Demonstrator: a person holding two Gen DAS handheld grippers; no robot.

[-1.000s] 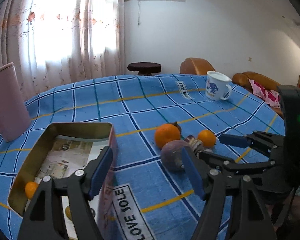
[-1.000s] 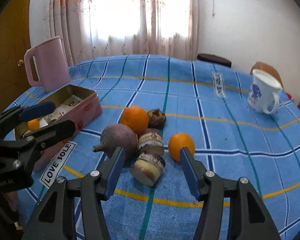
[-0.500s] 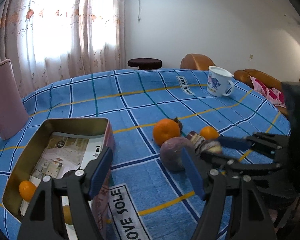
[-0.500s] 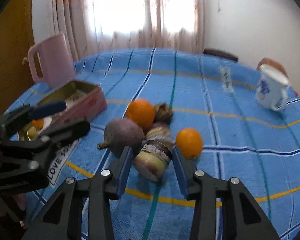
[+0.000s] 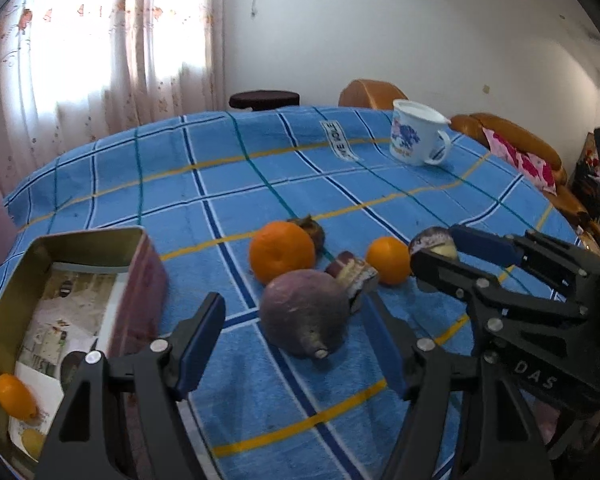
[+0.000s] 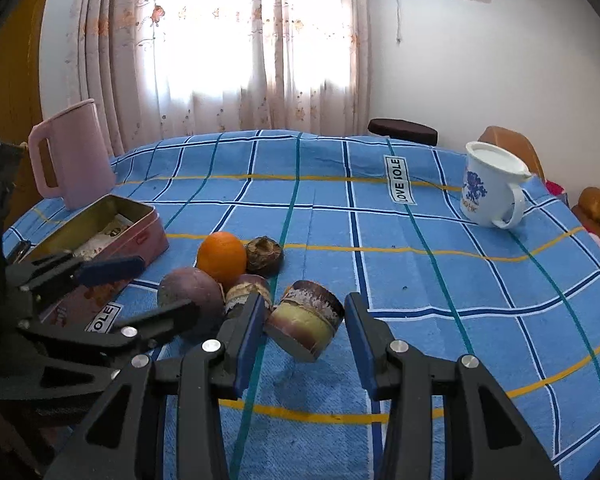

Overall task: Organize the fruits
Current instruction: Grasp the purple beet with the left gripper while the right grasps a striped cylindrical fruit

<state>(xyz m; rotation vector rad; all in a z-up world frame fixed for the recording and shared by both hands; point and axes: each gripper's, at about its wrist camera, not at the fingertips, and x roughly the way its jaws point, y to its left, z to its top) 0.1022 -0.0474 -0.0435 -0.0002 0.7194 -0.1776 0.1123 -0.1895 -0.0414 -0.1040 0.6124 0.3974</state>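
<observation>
The right gripper (image 6: 305, 326) pinches a cut fruit half (image 6: 306, 325) above the blue checked tablecloth (image 6: 420, 280). The left gripper (image 5: 296, 340) hangs spread near the round purple fruit (image 5: 304, 312). Beside it lie an orange (image 5: 282, 251) and a small tangerine (image 5: 388, 260). The open tin box (image 5: 140, 256) holds another tangerine (image 5: 14, 396).

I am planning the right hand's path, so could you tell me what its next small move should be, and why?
Probably carry the cut fruit piece left toward the open tin. The right gripper has its jaws closed on the piece, which appears to be clear of the cloth, and the tin already holds a small orange. It should pass above the fruits lying between.
</observation>
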